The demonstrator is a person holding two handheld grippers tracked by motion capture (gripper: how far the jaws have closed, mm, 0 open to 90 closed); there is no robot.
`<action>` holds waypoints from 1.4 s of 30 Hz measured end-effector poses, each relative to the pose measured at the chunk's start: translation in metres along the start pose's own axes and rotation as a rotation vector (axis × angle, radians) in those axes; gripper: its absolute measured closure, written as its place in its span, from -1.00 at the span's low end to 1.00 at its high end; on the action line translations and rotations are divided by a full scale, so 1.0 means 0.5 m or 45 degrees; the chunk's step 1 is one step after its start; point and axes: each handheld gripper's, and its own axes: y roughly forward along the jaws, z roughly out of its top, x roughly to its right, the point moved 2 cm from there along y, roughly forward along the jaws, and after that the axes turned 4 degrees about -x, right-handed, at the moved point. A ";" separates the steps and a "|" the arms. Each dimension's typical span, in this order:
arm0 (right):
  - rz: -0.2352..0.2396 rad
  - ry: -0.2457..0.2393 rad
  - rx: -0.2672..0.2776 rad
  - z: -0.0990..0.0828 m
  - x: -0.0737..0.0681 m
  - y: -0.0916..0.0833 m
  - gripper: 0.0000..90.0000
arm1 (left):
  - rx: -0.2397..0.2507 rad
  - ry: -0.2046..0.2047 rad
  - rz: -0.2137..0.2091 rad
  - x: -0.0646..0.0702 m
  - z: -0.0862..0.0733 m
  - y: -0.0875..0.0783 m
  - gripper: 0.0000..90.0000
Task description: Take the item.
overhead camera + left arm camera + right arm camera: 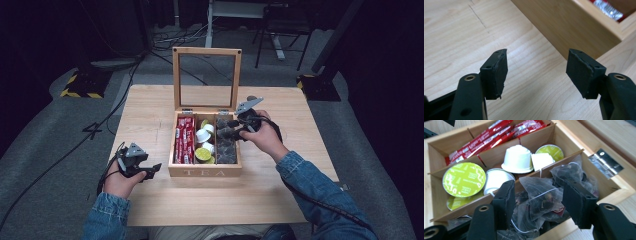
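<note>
High view: wooden tea box (205, 172) sat mid-frame on the desk (150, 200), glass lid (206, 79) stood upright behind it. Right claw (231, 131) hung over the box's right compartment, where the dark tea bags (226, 150) lay. Left claw (156, 169) waited lower left, just beside the box's left front corner, jaws apart, nothing in them.

Left gripper view: left claw (536, 72) apart over bare desk (456, 42), box wall (564, 27) at upper right, red sachet (607, 8) peeking over the rim.

Right gripper view: right claw (537, 202) jaws straddled a clear pyramid tea bag (541, 195) at lower centre; pads (505, 200) not pressing on it yet, so apart. Green-lidded capsules (464, 178) and white capsules (517, 158) filled the middle compartment, red sachets (491, 135) ran along the upper left.

Step looked like picking one tea bag. To do it well: come down on the bag's peak, close on that one alone, keep pads off the divider (524, 183) and neighbouring bags, lift straight up so strings don't drag others out. Left claw could steady the box if it slid.
</note>
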 end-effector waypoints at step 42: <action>-0.041 0.008 -0.056 -0.001 0.009 0.048 0.72 | -0.038 -0.007 -0.018 -0.008 -0.015 0.025 -0.24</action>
